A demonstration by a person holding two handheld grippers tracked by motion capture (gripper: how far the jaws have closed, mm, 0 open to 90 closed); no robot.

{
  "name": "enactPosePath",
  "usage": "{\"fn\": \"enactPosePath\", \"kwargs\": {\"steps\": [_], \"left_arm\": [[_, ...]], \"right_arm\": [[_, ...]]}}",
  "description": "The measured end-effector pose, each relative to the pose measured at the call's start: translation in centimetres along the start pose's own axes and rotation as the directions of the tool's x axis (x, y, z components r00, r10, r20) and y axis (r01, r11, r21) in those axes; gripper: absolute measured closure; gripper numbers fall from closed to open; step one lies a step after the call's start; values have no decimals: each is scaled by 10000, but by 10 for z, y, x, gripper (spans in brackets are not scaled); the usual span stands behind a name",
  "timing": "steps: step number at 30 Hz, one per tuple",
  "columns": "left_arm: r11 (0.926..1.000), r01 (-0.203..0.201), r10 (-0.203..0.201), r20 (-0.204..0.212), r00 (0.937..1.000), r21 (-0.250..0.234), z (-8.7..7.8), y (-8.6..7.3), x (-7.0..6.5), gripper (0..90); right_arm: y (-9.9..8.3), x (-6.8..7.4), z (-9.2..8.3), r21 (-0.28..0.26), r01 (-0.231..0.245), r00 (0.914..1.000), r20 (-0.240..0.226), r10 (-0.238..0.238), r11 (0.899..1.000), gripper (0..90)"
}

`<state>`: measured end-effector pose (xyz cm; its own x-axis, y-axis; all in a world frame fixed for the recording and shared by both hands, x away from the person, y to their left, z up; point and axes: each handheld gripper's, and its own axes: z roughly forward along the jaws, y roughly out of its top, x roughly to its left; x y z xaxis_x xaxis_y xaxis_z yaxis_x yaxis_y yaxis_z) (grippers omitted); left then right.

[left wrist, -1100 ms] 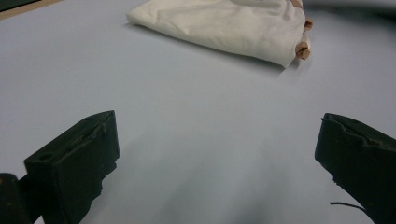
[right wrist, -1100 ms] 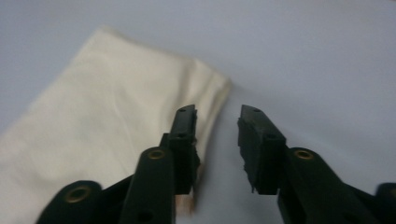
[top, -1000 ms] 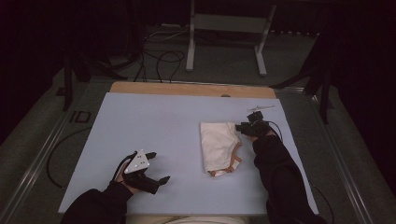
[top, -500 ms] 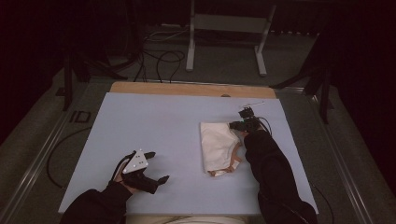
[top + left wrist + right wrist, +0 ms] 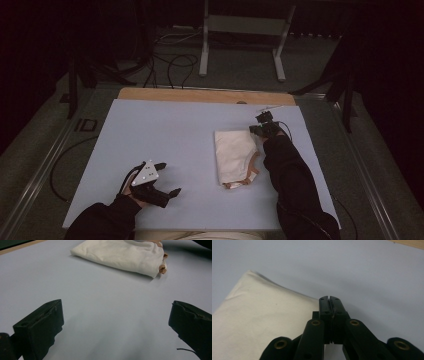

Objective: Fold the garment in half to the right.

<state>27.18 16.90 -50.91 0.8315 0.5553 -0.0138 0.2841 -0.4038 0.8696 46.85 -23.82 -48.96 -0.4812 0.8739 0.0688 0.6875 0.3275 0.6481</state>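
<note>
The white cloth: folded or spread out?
Folded. The white cloth lies as a compact, thick rectangle with layered edges showing on the table.

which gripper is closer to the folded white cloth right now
Right. The right gripper sits at the folded white cloth's far right corner, jaws shut; the left gripper rests apart, open, near the table's front edge.

The pale blue table top (image 5: 165,135) lies bare from its left edge across to the folded cream cloth (image 5: 234,152), so a gripper could sweep freely over that whole stretch, and the strip along the far wooden edge (image 5: 200,95) is open too. The cloth is the one low obstacle, right of centre, with the right gripper (image 5: 261,129) at its far right corner and the dark sleeve (image 5: 290,175) closing off its right side. The left gripper (image 5: 165,181) sits near the front edge, well apart from the cloth, bare surface between its wide-set jaws.
</note>
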Motion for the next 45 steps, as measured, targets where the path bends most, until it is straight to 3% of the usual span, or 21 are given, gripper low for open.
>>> {"fn": "enactPosePath", "kwargs": {"steps": [16,25,39,45], "left_arm": [[10000,-7,7,-53,10000,-3,-1,0,0,7],[10000,47,-47,-22,10000,24,0,-1,1,7],[9999,88,-89,72,9999,122,0,-1,3,6],[9998,92,-97,238,9997,200,0,-2,3,6]], "right_arm": [[-8,-4,23,502,147,9992,361,-165,9986,897],[-7,-2,21,431,154,9994,288,-166,9990,882],[2,10,-1,-239,380,9990,-220,-385,9990,694],[4,18,-6,-382,496,9972,-539,-516,9980,536]]}}
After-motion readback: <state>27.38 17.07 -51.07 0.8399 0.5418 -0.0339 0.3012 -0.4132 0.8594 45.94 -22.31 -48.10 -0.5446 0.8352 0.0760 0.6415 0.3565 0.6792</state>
